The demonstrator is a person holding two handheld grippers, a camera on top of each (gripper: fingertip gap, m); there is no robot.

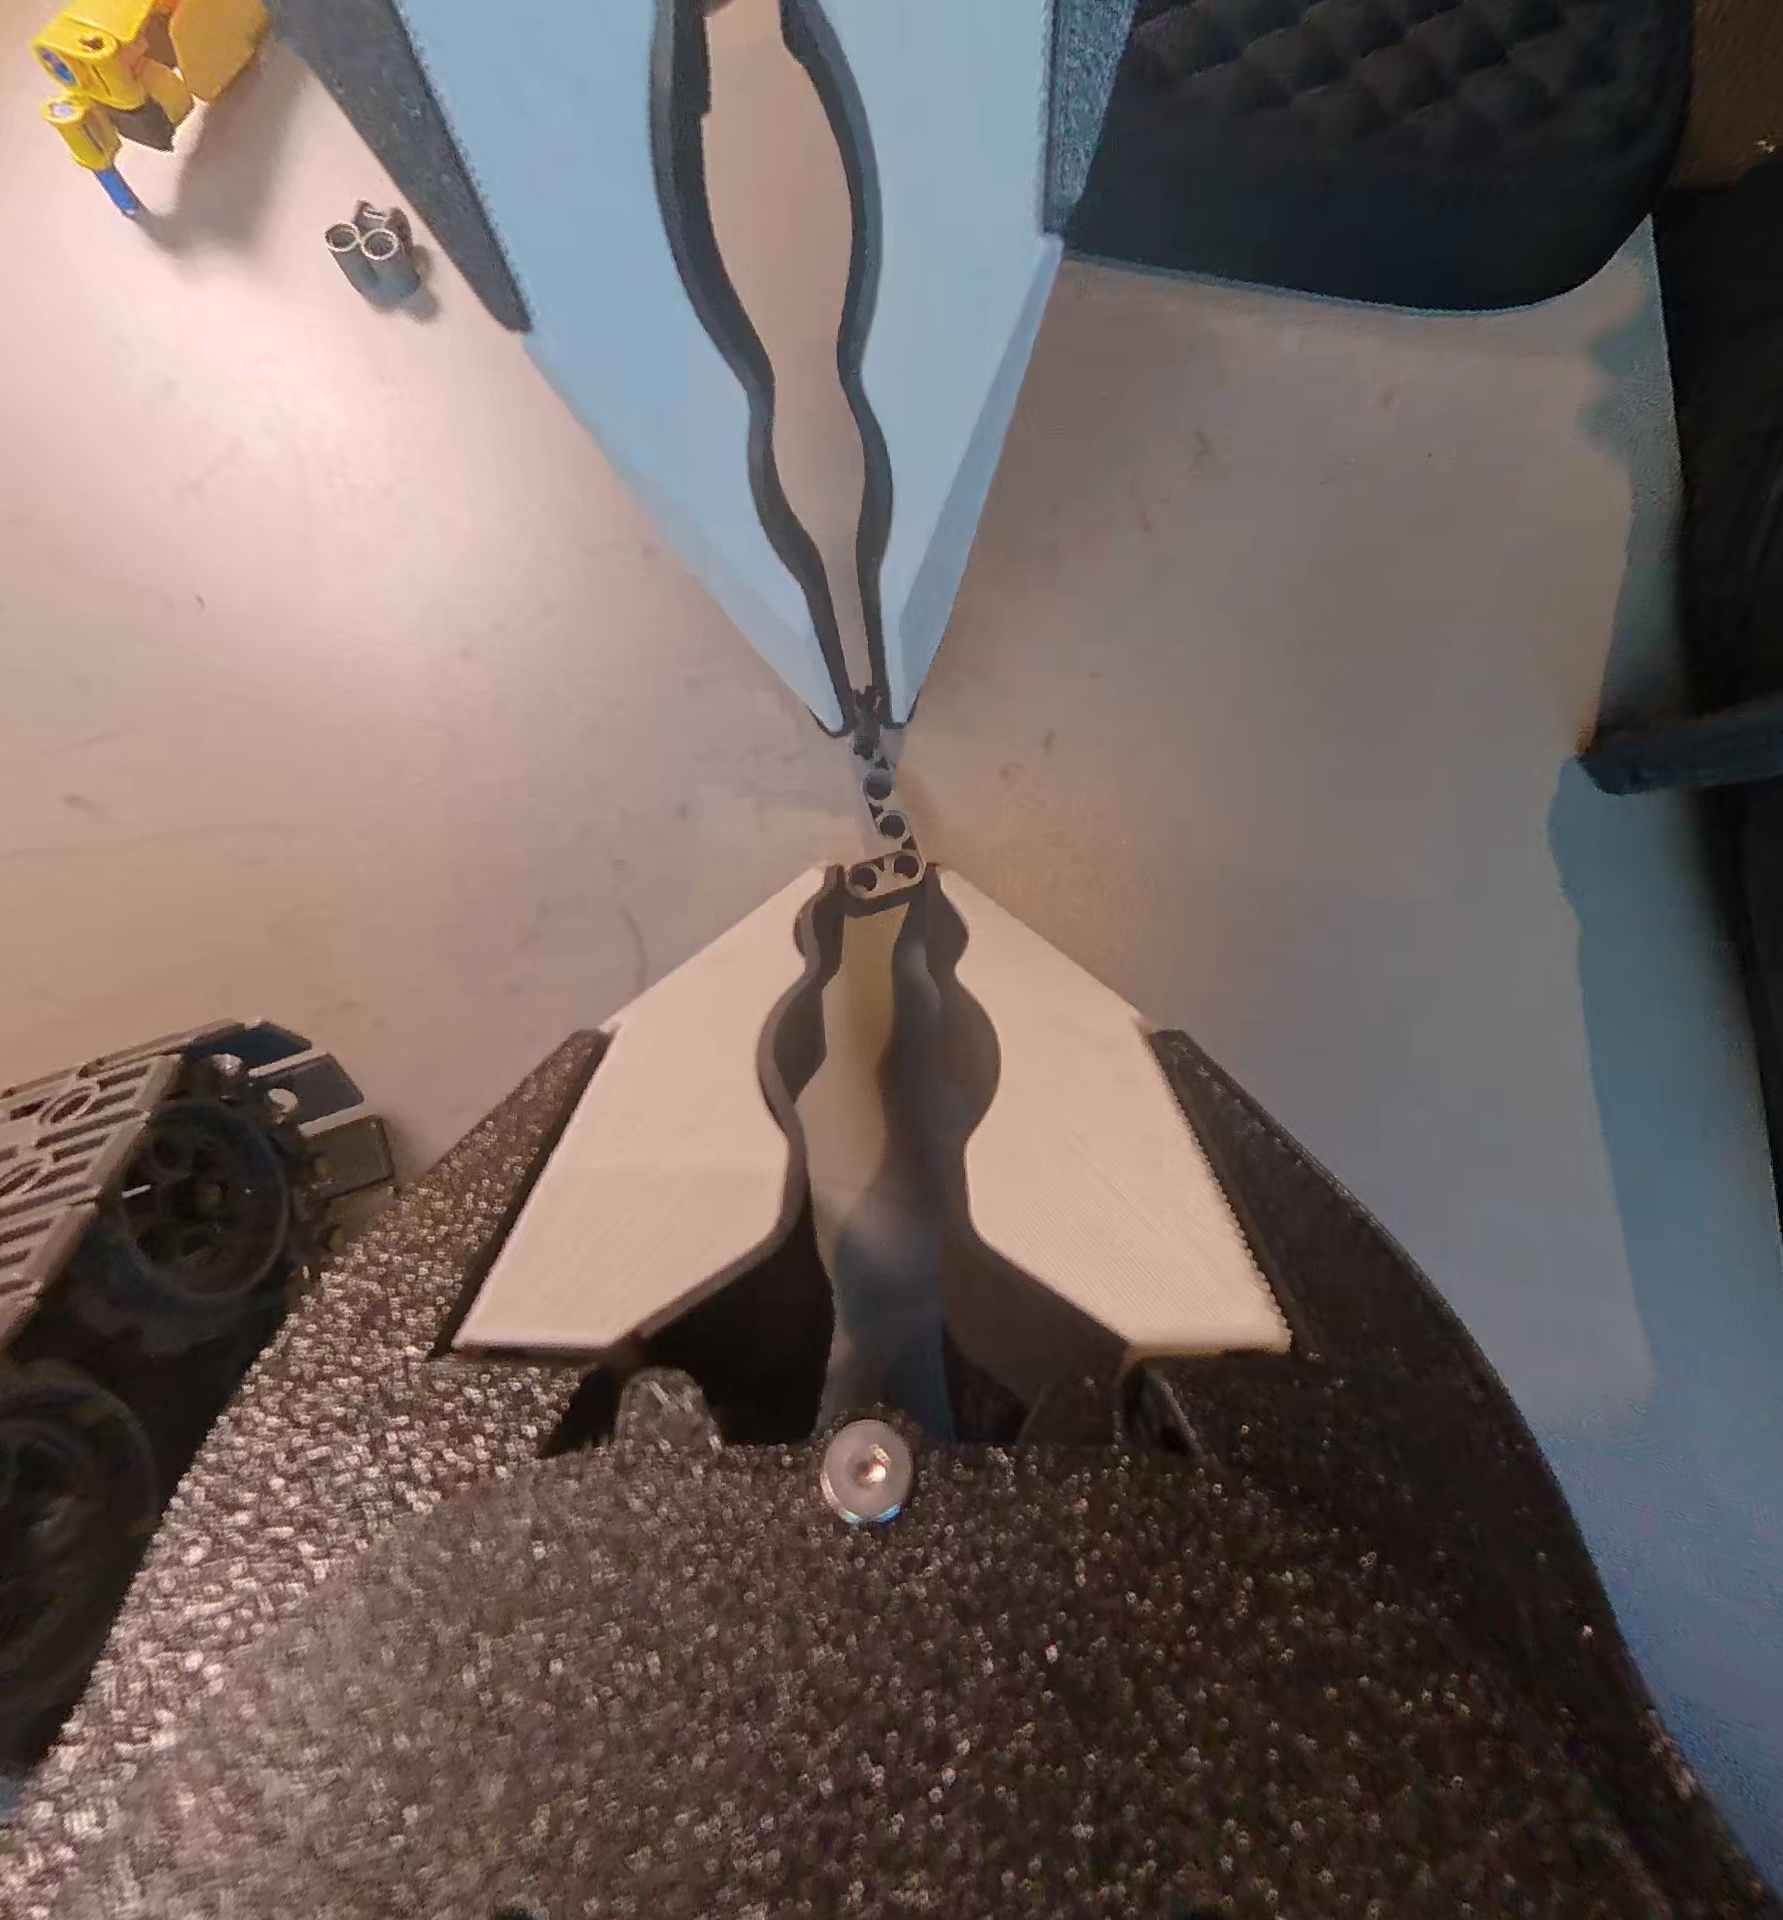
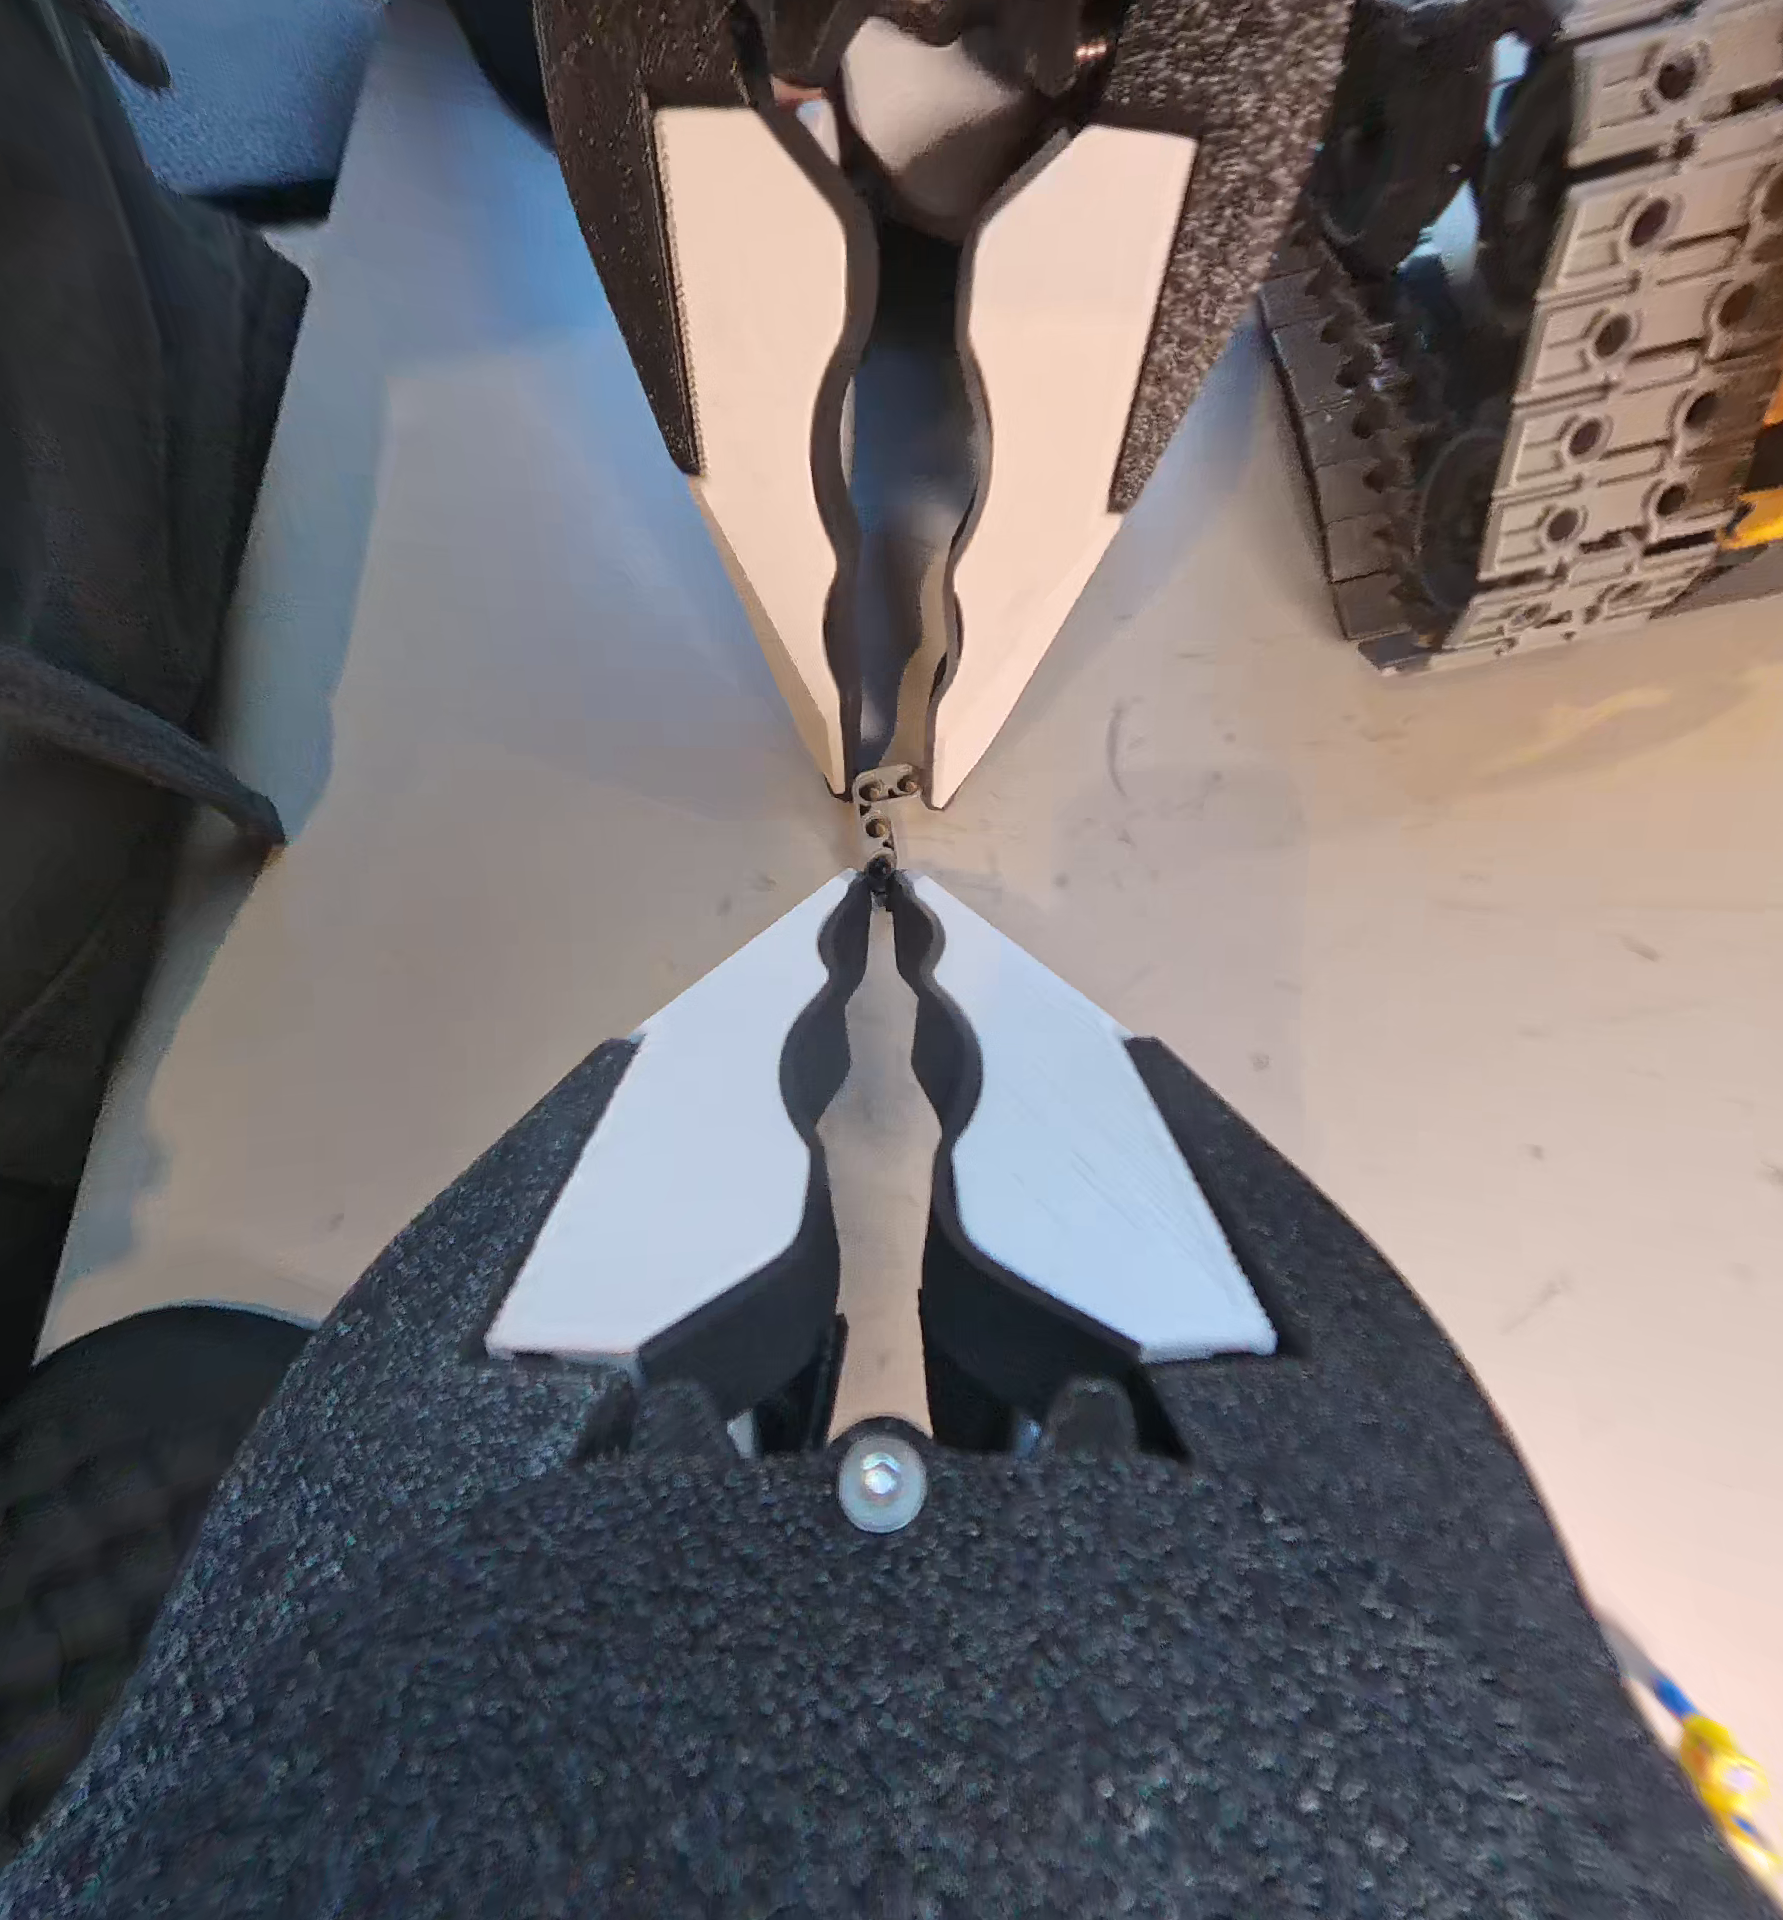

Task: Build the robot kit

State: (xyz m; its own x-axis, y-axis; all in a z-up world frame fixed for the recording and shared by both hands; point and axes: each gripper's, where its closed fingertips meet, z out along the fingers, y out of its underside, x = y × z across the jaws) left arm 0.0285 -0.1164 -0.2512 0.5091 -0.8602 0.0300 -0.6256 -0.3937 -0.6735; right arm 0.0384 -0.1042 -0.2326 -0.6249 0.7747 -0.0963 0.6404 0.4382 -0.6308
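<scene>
A small grey L-shaped beam with holes point(image 1: 882, 805) hangs above the pale tabletop point(image 1: 243, 623) between my two grippers. My left gripper point(image 1: 885, 879) is shut on the beam's short arm. My right gripper point(image 1: 871, 717) comes in from the far side, tip to tip with the left. In the right wrist view my right gripper point(image 2: 882, 885) is shut on a small black pin point(image 2: 880, 864) at the end of the beam's long arm point(image 2: 876, 824). The left gripper point(image 2: 889, 788) faces it there.
A grey tracked vehicle model point(image 1: 87, 1195) stands near the left gripper and shows again in the right wrist view point(image 2: 1593, 364). A yellow brick assembly point(image 1: 128, 73) and a small grey connector point(image 1: 373, 249) lie farther off. A person's dark clothing point(image 2: 56, 520) lines the table edge.
</scene>
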